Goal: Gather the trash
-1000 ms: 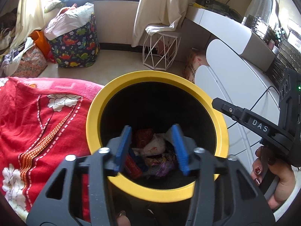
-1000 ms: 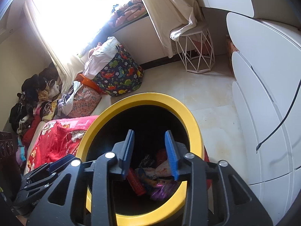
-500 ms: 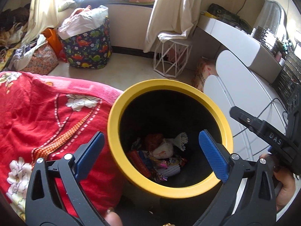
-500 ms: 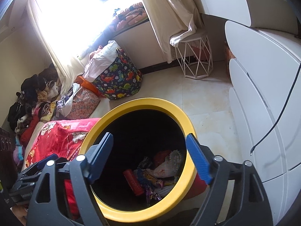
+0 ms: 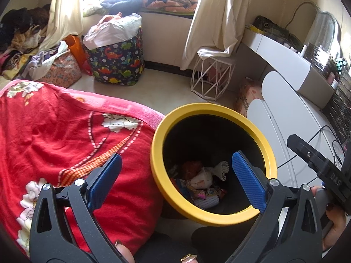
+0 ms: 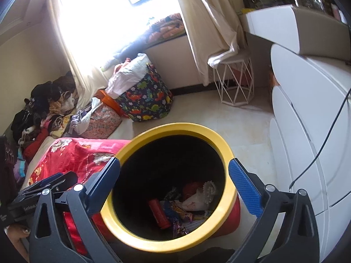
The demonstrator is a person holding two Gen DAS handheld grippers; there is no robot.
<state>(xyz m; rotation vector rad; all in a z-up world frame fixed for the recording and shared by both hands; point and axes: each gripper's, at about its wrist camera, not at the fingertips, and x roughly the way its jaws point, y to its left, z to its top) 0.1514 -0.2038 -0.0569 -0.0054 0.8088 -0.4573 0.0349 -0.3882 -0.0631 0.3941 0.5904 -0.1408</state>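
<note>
Both grippers, left gripper (image 5: 175, 179) and right gripper (image 6: 174, 179), have just been opening and gape empty. You're right above the yellow-rimmed bin (image 5: 216, 109), wrappers (image 6: 177, 213) at its bottom.

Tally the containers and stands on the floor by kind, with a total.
Yellow-rimmed trash bin: 1
Dinosaur-print fabric basket: 1
White wire-frame stool: 1
Floral fabric bag: 1
Orange bag: 1
Total: 5
</note>
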